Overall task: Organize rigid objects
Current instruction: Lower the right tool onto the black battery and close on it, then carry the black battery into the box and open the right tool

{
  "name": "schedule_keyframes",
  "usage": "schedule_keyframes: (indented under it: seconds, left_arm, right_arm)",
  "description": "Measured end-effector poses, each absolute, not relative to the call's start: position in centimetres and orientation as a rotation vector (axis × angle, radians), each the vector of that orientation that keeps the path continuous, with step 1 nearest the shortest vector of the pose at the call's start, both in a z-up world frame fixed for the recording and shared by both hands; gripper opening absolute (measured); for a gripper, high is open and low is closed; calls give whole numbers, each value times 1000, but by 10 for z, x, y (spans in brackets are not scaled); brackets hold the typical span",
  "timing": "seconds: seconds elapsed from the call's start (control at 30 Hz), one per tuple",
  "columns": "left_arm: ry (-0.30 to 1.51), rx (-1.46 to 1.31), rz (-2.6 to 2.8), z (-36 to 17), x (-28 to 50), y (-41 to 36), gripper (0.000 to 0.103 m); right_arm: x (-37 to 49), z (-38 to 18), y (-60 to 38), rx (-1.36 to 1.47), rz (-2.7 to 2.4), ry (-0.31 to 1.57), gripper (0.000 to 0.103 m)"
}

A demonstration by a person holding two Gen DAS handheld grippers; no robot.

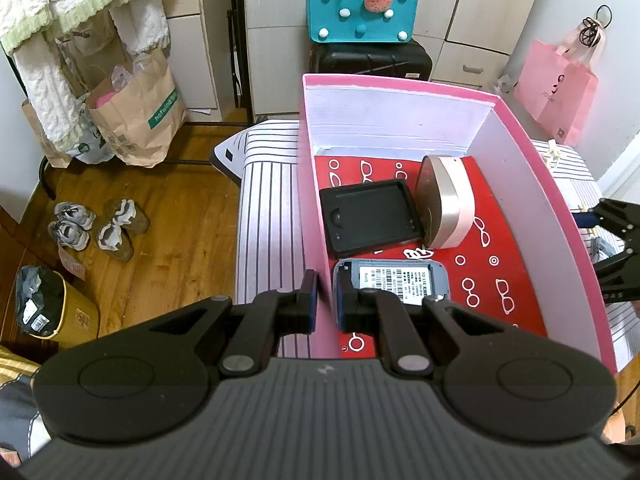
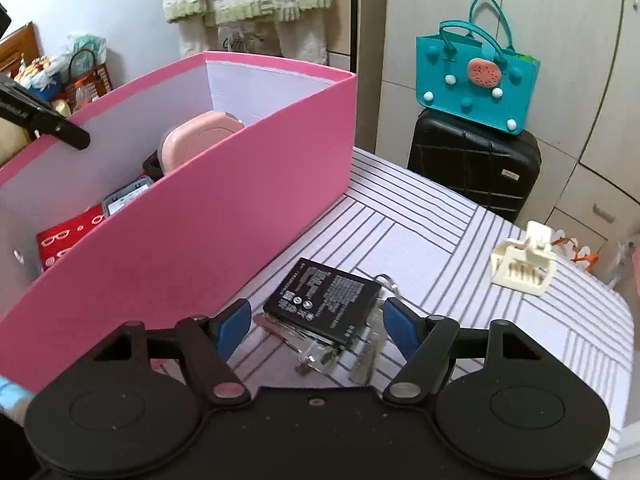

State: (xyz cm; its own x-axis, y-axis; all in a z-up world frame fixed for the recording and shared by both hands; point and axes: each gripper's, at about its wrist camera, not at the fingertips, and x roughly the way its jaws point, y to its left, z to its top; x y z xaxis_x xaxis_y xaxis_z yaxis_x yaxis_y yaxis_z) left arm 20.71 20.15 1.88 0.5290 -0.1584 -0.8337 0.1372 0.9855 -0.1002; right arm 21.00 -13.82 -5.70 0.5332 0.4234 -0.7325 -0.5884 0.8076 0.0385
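A pink box (image 1: 308, 184) stands on the striped table; it also shows in the right wrist view (image 2: 248, 200). Inside lie a black case (image 1: 370, 216), a pink and silver round device (image 1: 448, 200) and a grey device with a label (image 1: 396, 280) on a red cloth. My left gripper (image 1: 325, 300) is shut on the box's left wall, one finger on each side. My right gripper (image 2: 316, 322) is open, with a black battery (image 2: 324, 304) between its fingers on the table. Keys (image 2: 360, 352) lie partly under the battery. A cream hair clip (image 2: 522, 268) lies to the right.
A black suitcase (image 2: 476, 168) with a teal felt bag (image 2: 476, 80) stands beyond the table's far edge. Paper bags (image 1: 132, 112) and shoes (image 1: 96, 228) are on the wooden floor to the left. A pink shopping bag (image 1: 560, 88) hangs at the right.
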Motion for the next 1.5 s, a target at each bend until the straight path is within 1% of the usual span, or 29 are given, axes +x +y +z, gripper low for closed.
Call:
schedule_keyframes:
  seconds: [0.2,0.43,0.63,0.8,0.93,1.0,1.1,1.33,1.5]
  left_arm:
    - [998,-23,-175,19,207,201,9]
    - [998,-22,-177,19,207,201,9]
    - [1003,-25,-177,18,207,200,9]
    - [1004,-20,-177,18,207,200,9]
    - [1006,-30,-179,17,207,201,9]
    - [1006,-30,-180,18,208,201,9]
    - [1002,-33,-178,17,209,202,9]
    - [992,-52,-179,16,206,205,9]
    - [991,-43,-179,16,206,204,9]
  right_arm:
    - [212,-73,-128,-292,598,781,77]
    - [220,-79,-128,-247,591,763,80]
    - [204,-78,-112,-375,562,679,74]
    - [207,-73,-113,-348,518,733,74]
    - [211,-65,-127,-259,510,771,73]
    - [208,-62,-129,-288,526,778,73]
    - [199,-59,-129,-326,523,754,73]
    - [182,-34,-136,-299,521,700,73]
    - [173,-10,-145,-281,497,604,73]
